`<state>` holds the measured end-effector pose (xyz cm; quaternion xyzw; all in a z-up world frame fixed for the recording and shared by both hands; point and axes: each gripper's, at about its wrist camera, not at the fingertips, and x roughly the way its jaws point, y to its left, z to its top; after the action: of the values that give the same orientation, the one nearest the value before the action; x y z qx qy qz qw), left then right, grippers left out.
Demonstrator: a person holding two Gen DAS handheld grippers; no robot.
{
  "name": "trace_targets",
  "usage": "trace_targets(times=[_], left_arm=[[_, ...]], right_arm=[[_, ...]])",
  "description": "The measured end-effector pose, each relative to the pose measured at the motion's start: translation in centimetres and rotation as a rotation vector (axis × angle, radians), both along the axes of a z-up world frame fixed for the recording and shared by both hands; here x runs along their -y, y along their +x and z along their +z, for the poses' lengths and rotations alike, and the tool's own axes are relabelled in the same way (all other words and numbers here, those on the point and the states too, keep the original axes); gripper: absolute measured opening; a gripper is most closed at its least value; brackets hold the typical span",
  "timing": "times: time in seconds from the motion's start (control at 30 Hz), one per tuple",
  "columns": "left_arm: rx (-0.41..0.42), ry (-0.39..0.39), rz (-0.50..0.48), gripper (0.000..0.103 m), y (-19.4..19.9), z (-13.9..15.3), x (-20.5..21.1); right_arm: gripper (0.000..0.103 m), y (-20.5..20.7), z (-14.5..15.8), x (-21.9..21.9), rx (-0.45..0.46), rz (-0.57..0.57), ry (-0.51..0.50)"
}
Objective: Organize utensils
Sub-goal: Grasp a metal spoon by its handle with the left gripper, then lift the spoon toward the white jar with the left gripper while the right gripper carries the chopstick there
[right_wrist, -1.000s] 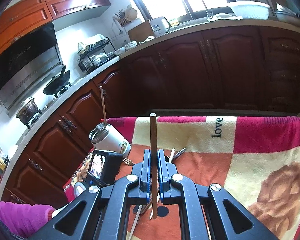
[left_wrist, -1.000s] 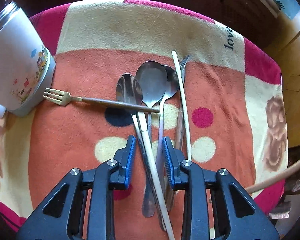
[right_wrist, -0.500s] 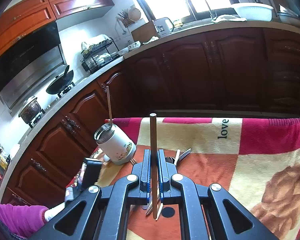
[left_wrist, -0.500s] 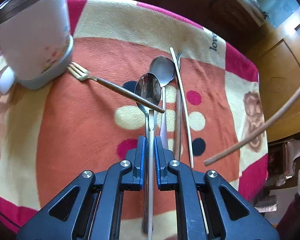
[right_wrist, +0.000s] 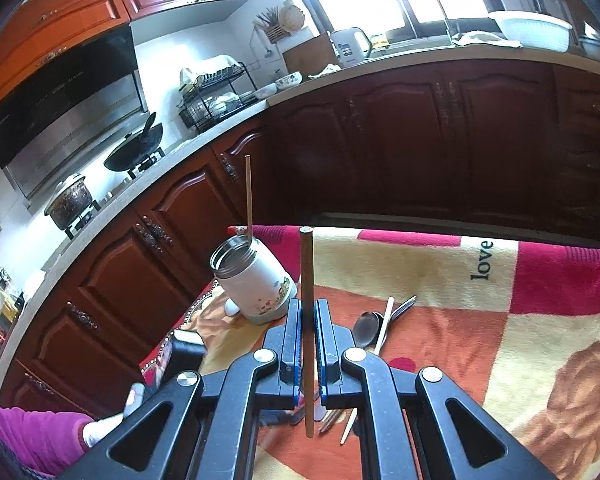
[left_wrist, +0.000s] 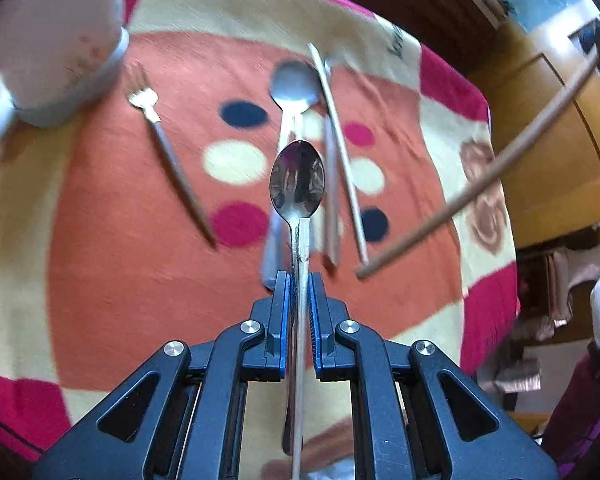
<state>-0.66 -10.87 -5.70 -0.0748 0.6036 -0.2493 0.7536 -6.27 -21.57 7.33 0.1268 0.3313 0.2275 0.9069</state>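
Observation:
My left gripper is shut on the handle of a steel spoon, which hangs above the patterned cloth. Below it lie a gold fork, a second spoon, a pale chopstick and one more steel handle. The white jar stands at the upper left. My right gripper is shut on a brown chopstick held upright, right of the white jar. Another chopstick stands in that jar.
Dark wooden kitchen cabinets run behind the table, under a counter with a stove and sink. A person's purple sleeve shows at the lower left. The held brown chopstick crosses the right side of the left wrist view.
My left gripper closed on the spoon and lifted it from the pile, swinging toward the jar. My right gripper moved nearer the jar with the brown chopstick still gripped.

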Motion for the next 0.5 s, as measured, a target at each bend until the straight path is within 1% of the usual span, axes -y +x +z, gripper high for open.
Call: trace_targets(times=[0.1, 0.23, 0.3, 0.43, 0.5], left_arm=[[0.014, 0.010, -0.023, 0.005, -0.6, 0.0, 0.7], [0.035, 0.034, -0.024, 0.005, -0.6, 0.2, 0.7], [0.027, 0.029, -0.016, 0.005, -0.4, 0.2, 0.5], [0.054, 0.017, -0.007, 0.004, -0.3, 1.0, 0.3], [0.070, 0.033, -0.010, 0.004, -0.3, 1.2, 0.4]], right_arm=[[0.005, -0.2, 0.1, 0.2, 0.001, -0.004, -0.009], [0.005, -0.4, -0.1, 1.1, -0.004, -0.019, -0.012], [0.005, -0.4, -0.2, 1.3, -0.008, -0.029, -0.008], [0.005, -0.6, -0.4, 1.8, -0.011, -0.039, 0.009], [0.005, -0.7, -0.3, 1.7, -0.008, -0.036, 0.006]])
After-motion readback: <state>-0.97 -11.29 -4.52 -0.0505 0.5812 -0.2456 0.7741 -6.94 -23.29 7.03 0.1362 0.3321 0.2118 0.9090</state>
